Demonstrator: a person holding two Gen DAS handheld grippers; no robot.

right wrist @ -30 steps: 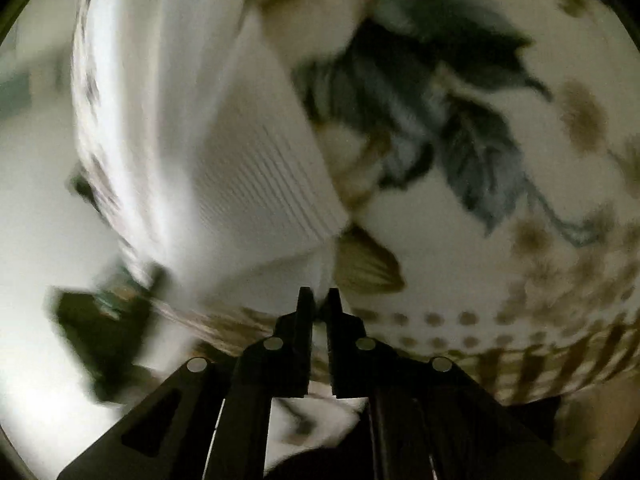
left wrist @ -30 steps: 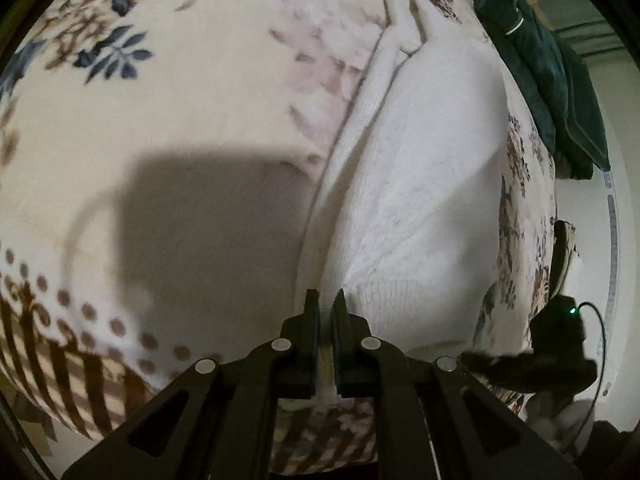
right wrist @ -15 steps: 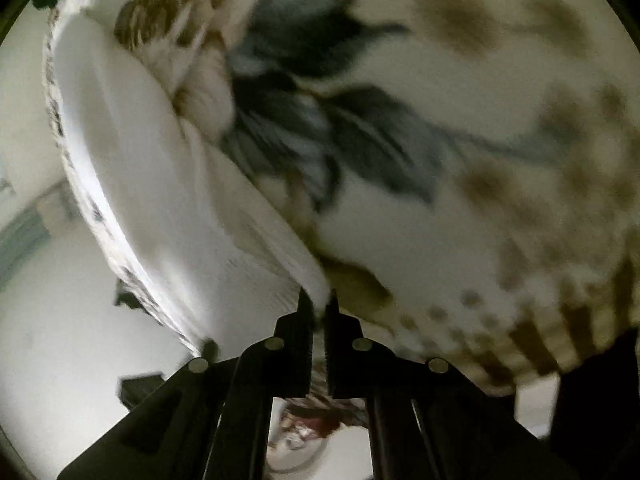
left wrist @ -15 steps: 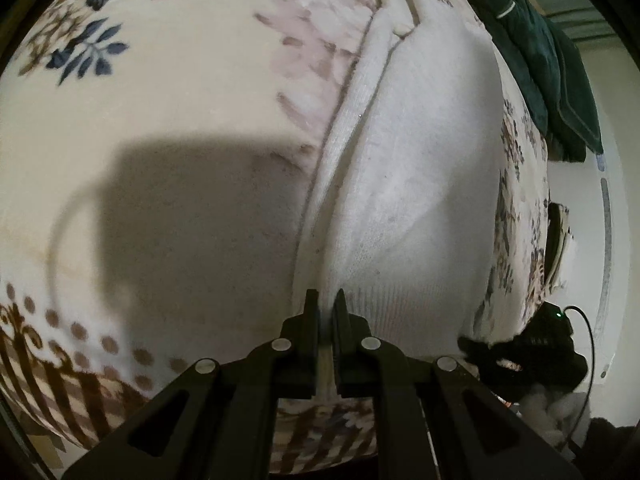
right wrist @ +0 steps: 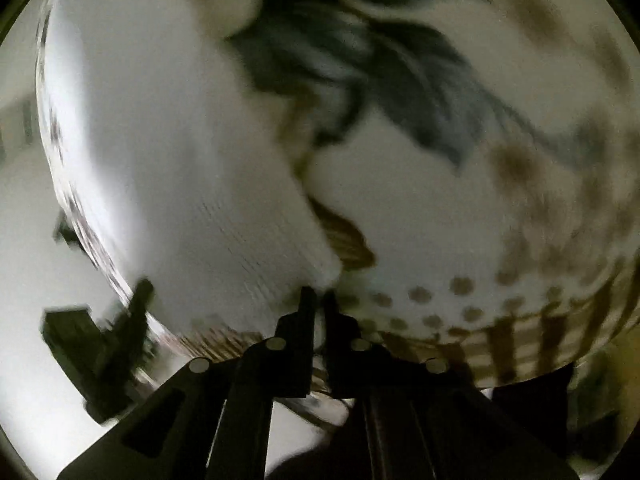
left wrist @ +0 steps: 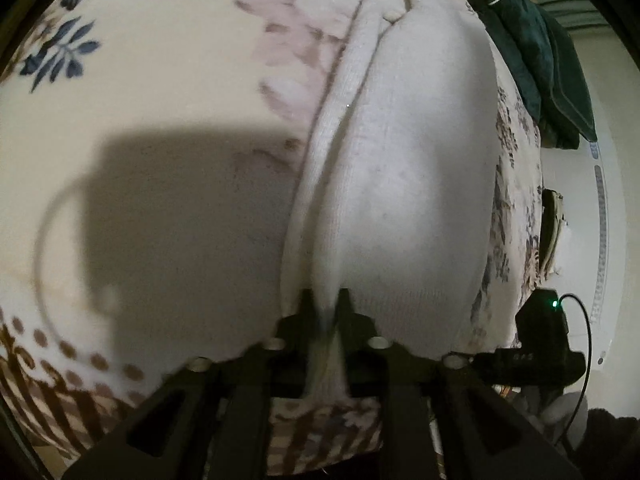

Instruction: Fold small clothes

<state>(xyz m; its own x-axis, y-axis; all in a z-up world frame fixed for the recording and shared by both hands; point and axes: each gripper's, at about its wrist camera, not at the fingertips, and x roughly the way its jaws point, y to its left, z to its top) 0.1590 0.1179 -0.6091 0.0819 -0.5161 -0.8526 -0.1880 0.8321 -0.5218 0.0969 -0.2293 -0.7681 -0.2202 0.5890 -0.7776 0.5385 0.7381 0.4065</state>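
The left gripper (left wrist: pixel 325 312) is still clamping the near hem of the white knit sweater (left wrist: pixel 408 184), a bunch of the knit pinched between its closed fingers; compared with a second ago the camera is sitting closer to the garment, which is filling more of the view, and the fold of fabric between the fingers is looking thicker. The sweater is lying flat on the floral blanket (left wrist: pixel 168 80), stretching away from the gripper with one sleeve (left wrist: pixel 348 92) lying along its left edge. The gripper's shadow is falling across the bare blanket to the left.

In the right wrist view the right gripper (right wrist: pixel 319 304) is keeping its fingers nearly together at the sweater's ribbed corner (right wrist: pixel 316 264); the picture is blurring with motion, so I cannot tell whether knit is actually caught between them. Half a second ago this view was tilted more steeply toward the blanket; now the white sweater (right wrist: pixel 168 168) is again filling the left half.

A dark green garment (left wrist: pixel 536 60) is lying at the blanket's far right edge, well apart from the sweater, seen only by the left camera. That camera is also showing the right gripper's black body (left wrist: pixel 540 340) with a green light just past the blanket's edge, while the right camera is showing a dark blurred shape (right wrist: pixel 92 344) at lower left.
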